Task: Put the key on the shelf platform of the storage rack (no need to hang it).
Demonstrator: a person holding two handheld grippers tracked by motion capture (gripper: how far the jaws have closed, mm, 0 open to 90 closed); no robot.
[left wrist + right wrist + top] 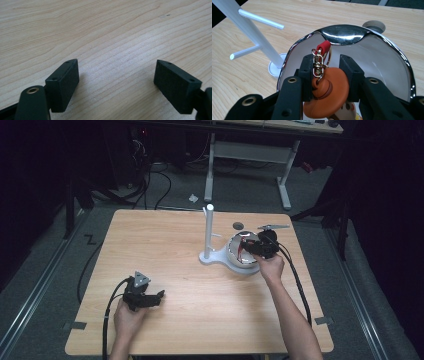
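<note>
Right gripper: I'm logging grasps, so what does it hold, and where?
The right gripper is shut on the orange keychain charm, clamped across its upper part, just below the gold clasp.

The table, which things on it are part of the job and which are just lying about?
In the job:
right gripper
orange keychain charm
white bowl
white peg stand

Lying about:
left gripper, jaws open over bare table
round hole
</note>
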